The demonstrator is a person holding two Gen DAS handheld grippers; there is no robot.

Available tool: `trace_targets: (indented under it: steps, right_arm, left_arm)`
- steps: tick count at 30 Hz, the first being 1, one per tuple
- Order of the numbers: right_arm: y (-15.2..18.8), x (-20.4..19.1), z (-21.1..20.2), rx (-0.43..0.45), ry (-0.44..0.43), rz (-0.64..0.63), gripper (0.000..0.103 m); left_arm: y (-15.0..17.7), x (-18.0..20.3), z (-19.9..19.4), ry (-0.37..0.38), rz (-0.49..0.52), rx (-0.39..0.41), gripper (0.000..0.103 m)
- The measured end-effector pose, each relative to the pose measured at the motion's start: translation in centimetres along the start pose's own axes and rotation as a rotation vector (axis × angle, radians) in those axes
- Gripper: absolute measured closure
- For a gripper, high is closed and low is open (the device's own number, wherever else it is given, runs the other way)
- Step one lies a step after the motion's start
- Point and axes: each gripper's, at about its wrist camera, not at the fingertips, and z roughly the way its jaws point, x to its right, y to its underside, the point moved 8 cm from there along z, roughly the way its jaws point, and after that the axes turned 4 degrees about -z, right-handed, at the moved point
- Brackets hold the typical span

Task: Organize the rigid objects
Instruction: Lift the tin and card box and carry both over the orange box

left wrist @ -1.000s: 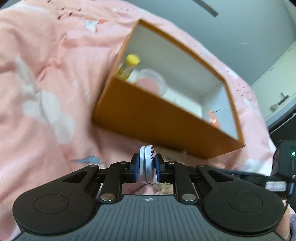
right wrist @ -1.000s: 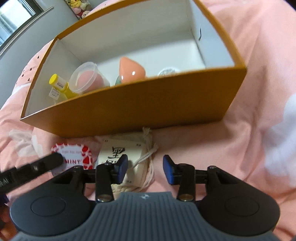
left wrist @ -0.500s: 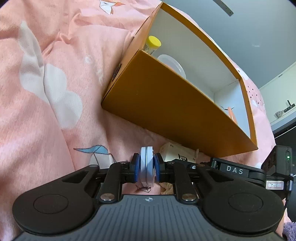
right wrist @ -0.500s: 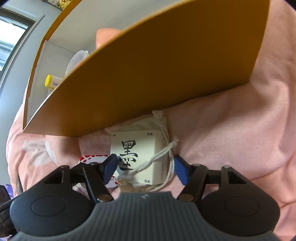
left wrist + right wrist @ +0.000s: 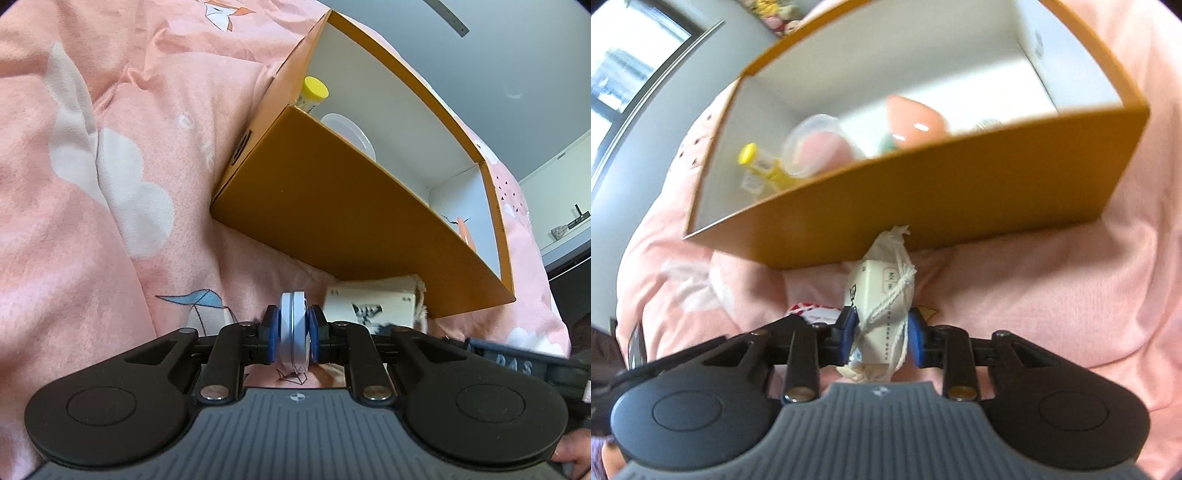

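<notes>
Tin (image 5: 293, 328) sits edge-on in the left tongs (image 5: 293, 334) and the pouch (image 5: 882, 314) in the right tongs (image 5: 881, 334), so either could twist loose or catch the wall of the box (image 5: 960, 192) at 12 o'clock.

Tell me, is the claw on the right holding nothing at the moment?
No, the right claw is closed on a cream packet tied with string, held in front of the orange box.

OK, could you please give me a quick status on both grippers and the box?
Left gripper shut on round tin. Right gripper shut on string-tied packet. Orange box ahead, open, near wall between.
</notes>
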Motion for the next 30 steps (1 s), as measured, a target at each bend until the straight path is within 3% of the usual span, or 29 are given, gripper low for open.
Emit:
trace_targets:
  steps: [3,5,18,21,30]
  right_arm:
    - [0.1,-1.2,-1.1,-0.005,0.138,-0.127,0.074]
    - [0.1,-1.7,-1.4,-0.003,0.175,-0.188,0.073]
    - [-1.0,-1.4,0.9,-0.027,0.1,-0.166,0.066]
    - [-0.8,-0.8,1.9,-0.06,0.06,-0.109,0.074]
    - [-0.7,-1.6,-0.6,-0.019,0.057,-0.141,0.076]
  left_arm:
    - [0.0,0.0,0.0,0.003,0.001,-0.001,0.084]
    - [-0.1,0.0,0.1,0.003,0.003,0.0,0.085]
    - [0.2,0.4,1.5,-0.003,0.022,-0.047,0.081]
    - [0.2,0.6,1.4,-0.002,0.028,-0.041,0.082]
    - [-0.5,1.8,-1.4,0.057,0.048,0.025,0.084]
